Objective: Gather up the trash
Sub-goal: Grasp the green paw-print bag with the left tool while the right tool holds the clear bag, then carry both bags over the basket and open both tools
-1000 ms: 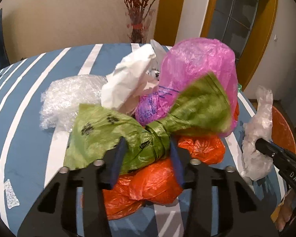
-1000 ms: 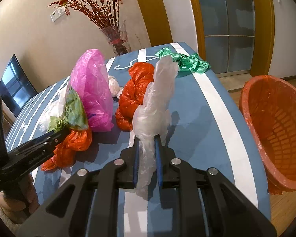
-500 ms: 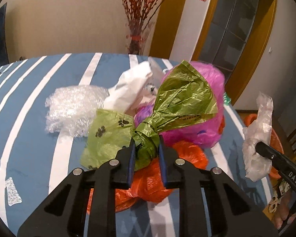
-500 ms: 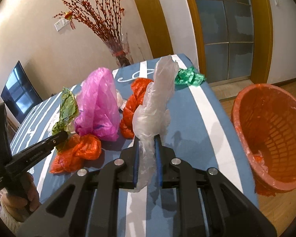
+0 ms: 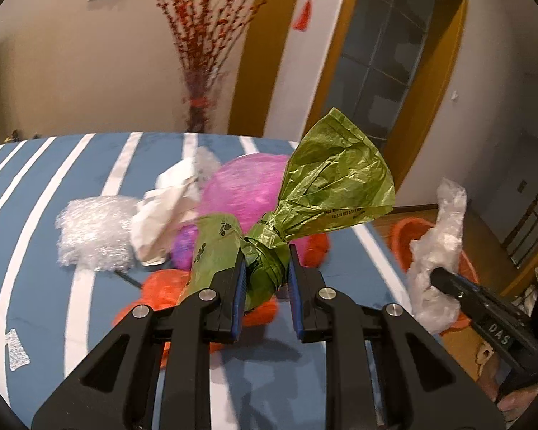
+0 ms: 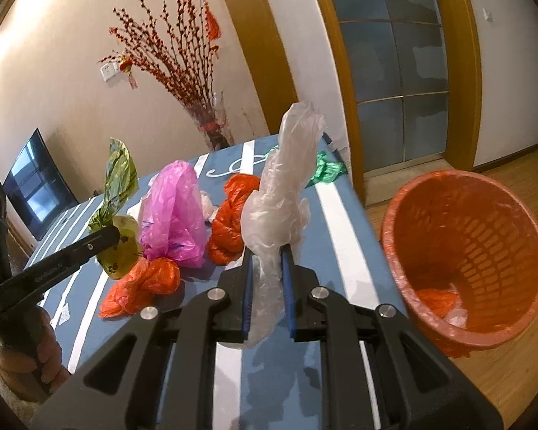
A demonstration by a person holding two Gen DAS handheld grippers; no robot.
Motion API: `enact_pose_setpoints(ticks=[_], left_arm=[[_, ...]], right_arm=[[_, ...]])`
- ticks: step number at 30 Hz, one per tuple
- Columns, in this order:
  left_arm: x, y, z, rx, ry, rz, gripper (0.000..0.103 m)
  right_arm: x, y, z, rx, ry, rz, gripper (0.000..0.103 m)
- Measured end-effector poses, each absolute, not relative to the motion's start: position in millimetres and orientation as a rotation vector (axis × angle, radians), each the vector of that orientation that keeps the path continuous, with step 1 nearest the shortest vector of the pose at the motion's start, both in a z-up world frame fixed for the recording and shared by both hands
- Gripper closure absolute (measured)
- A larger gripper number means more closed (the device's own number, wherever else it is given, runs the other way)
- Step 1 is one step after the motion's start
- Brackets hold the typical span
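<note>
Since 1 s ago both grippers have come up off the table w/ their loads: the green bag, then lying on the pile w/ the left jaws wide apart around its knot, is now clamped and lifted clear; the clear bag has risen too, and the basket is fuller in the right view.

Largest first. Table point(image 5: 36, 215), blue cloth w/ white stripes, carries the rest of the trash. Orange basket point(image 6: 462, 251) stands on the wood floor just off the table's right edge, lined w/ an orange bag, some scraps at the bottom. Pink bag point(image 6: 174, 215) sits upright mid-table. Bubble wrap point(image 5: 95, 233) lies left of it, white crumpled paper point(image 5: 161, 211) between the two, touching the pink bag. Two orange bags: one point(image 6: 231, 222) just right of the pink bag, one point(image 6: 143, 283) nearer, in front of it. Small dark-green bag point(image 6: 324, 172) at the far end of the table.

Left gripper point(image 5: 265, 279): jaws closed on the knotted neck of the green bag point(image 5: 337, 182), paw-print body hanging left, open end fanned up and right, held above the pile.

Right gripper point(image 6: 267, 279): jaws pinched on the clear bag point(image 6: 283, 193), which stands up between the fingers, tail drooping below, over the table edge beside the basket.
</note>
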State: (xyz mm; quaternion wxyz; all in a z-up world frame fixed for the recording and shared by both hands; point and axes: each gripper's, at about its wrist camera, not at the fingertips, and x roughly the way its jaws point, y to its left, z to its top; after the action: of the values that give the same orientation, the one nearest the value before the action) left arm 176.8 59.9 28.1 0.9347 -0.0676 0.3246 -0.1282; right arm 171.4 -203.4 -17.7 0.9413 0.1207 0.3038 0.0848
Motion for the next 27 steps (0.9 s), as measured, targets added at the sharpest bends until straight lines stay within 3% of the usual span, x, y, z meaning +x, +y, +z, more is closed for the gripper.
enact_pose_setpoints(ticks=[27], left_arm=[[185.7,-133.3,9.3,-0.059,0.751,-0.601,0.083]], right_arm=[[143.5,-341.4,-32.0,0.206,0.573,-0.197,0.088]])
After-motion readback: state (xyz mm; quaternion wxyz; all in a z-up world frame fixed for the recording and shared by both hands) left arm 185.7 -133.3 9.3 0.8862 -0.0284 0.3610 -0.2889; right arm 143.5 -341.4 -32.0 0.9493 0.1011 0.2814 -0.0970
